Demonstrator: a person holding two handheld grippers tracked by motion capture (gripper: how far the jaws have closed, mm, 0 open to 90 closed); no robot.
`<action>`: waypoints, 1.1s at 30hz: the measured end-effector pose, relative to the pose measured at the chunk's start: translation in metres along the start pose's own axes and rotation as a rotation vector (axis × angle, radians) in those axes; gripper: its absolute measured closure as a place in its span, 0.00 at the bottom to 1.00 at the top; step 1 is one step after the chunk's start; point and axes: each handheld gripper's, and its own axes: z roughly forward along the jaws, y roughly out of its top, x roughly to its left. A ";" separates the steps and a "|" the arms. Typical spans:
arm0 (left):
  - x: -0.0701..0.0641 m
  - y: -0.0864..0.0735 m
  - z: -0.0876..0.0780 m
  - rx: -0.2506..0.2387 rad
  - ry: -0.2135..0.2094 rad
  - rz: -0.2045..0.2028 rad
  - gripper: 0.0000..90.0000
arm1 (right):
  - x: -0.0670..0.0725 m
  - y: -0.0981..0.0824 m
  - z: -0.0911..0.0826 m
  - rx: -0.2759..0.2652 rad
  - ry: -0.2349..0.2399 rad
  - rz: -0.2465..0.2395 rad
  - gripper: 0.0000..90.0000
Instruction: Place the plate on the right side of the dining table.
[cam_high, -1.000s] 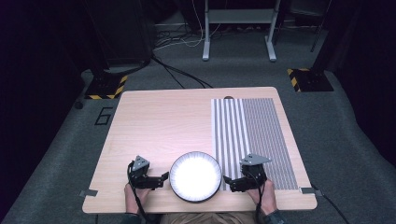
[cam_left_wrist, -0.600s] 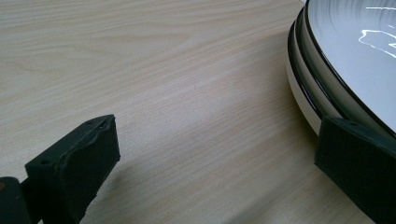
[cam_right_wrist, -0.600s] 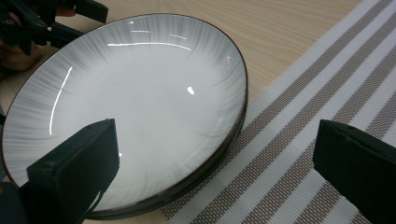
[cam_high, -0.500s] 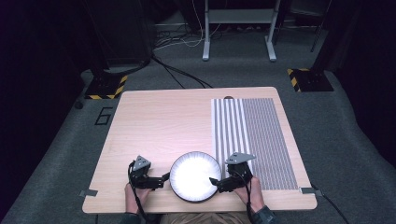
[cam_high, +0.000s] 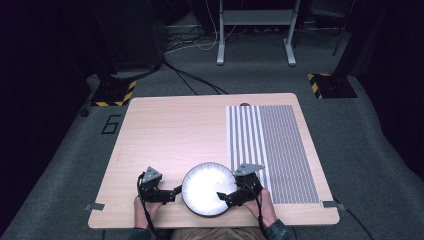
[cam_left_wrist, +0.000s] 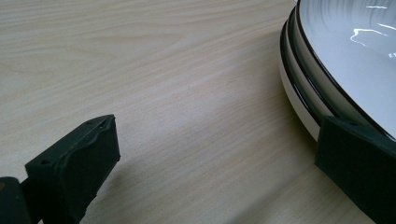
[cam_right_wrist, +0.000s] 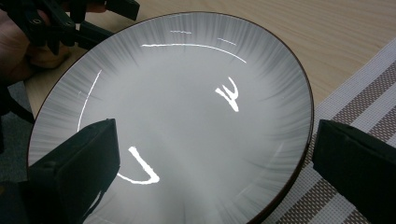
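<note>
The right gripper (cam_high: 226, 196) hovers wide open over the lower right rim of the plate stack (cam_high: 207, 188), bottom centre of the high view; the left gripper (cam_high: 176, 190), also open and empty, straddles its left edge. I'd seat one right jaw under the top rim before closing, so only one plate lifts toward the striped mat (cam_high: 272, 150).

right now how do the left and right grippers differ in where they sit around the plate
The left gripper sits at the edge of the plate, its jaws on bare table with one jaw beside the stacked rims. The right gripper reaches over the plate, one jaw above its white face, the other out over the striped mat. Both are open, and neither grips the plate yet.
</note>
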 end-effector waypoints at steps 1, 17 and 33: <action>0.000 0.000 0.000 0.000 -0.002 -0.001 0.00 | 0.001 0.000 0.000 0.003 -0.001 -0.001 0.00; -0.001 0.000 0.001 0.005 0.005 -0.002 0.00 | 0.003 -0.001 0.002 -0.011 -0.020 -0.003 0.00; -0.001 0.000 0.002 0.010 0.006 -0.011 0.00 | 0.008 -0.003 0.005 -0.033 -0.059 0.003 0.00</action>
